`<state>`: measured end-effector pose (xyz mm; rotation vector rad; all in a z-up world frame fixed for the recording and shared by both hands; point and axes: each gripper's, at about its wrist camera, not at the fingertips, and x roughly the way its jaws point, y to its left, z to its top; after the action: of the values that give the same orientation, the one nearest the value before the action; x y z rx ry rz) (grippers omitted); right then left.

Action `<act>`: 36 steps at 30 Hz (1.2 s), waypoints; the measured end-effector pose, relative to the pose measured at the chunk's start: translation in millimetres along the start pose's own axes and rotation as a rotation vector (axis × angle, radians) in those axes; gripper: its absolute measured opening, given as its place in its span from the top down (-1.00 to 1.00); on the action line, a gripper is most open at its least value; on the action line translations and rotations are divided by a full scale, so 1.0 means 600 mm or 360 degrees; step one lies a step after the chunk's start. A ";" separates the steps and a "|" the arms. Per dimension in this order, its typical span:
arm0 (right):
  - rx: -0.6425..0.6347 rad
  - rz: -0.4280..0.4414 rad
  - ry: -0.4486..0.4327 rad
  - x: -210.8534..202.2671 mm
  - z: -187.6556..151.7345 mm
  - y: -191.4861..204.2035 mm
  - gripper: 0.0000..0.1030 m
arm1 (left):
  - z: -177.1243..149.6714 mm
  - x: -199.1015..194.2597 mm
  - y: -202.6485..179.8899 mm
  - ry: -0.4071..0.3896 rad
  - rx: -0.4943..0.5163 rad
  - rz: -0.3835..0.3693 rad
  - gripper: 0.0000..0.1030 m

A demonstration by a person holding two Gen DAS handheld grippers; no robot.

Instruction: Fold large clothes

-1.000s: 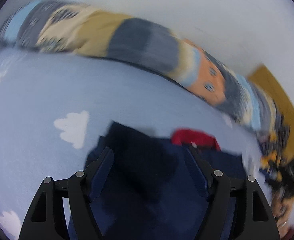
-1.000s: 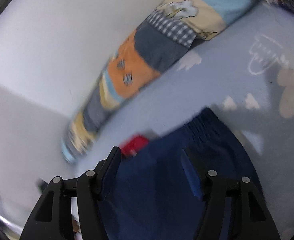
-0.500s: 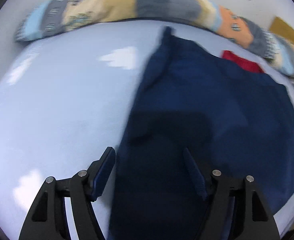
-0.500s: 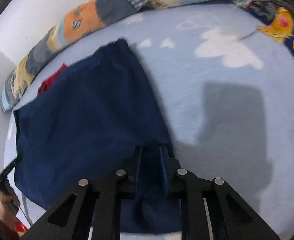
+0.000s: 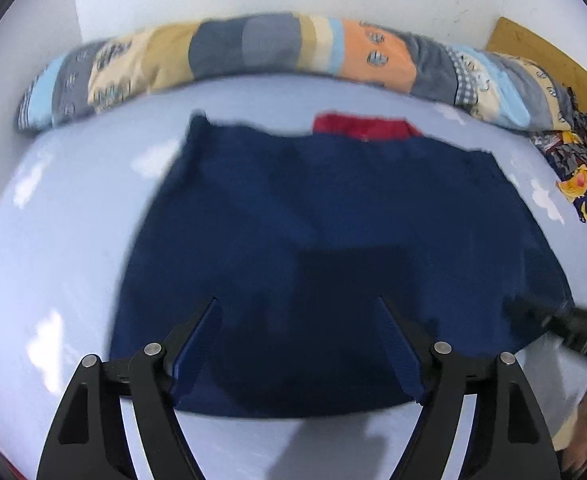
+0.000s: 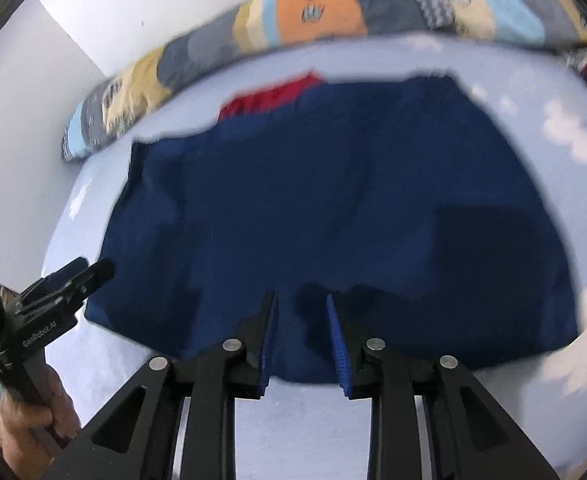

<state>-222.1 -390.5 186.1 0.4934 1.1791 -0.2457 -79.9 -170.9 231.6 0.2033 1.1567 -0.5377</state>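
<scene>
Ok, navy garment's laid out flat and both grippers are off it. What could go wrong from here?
1. The red piece peeks out at the navy garment's far edge; a fold could trap it inside.
2. Both the left gripper and right gripper hover open near the close hem; a shallow pinch may catch only the top layer.
3. The frames are blurred, so corner alignment is hard to judge.

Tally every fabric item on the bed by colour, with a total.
Navy garment: 1
Red garment, mostly hidden behind the navy one: 1
Patchwork bolster: 1
Dark patterned yellow-and-navy cloth at the bed's edge: 1
Total: 4
</scene>
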 end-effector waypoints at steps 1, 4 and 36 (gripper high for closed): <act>-0.0031 -0.0051 0.0056 0.016 -0.012 0.001 0.48 | -0.009 0.019 0.003 0.0042 -0.0030 0.0011 -0.51; -0.0018 -0.0064 0.0182 0.044 -0.024 -0.021 0.48 | -0.026 0.082 -0.001 0.0247 0.0012 0.0107 -0.53; -0.0076 -0.0068 -0.0097 -0.085 -0.051 0.004 0.17 | -0.168 -0.197 -0.070 -0.0470 0.0140 0.0201 -0.59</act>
<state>-264.9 -377.1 225.0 0.4163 1.1346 -0.2670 -217.7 -129.2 303.6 0.2617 0.8279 -0.4888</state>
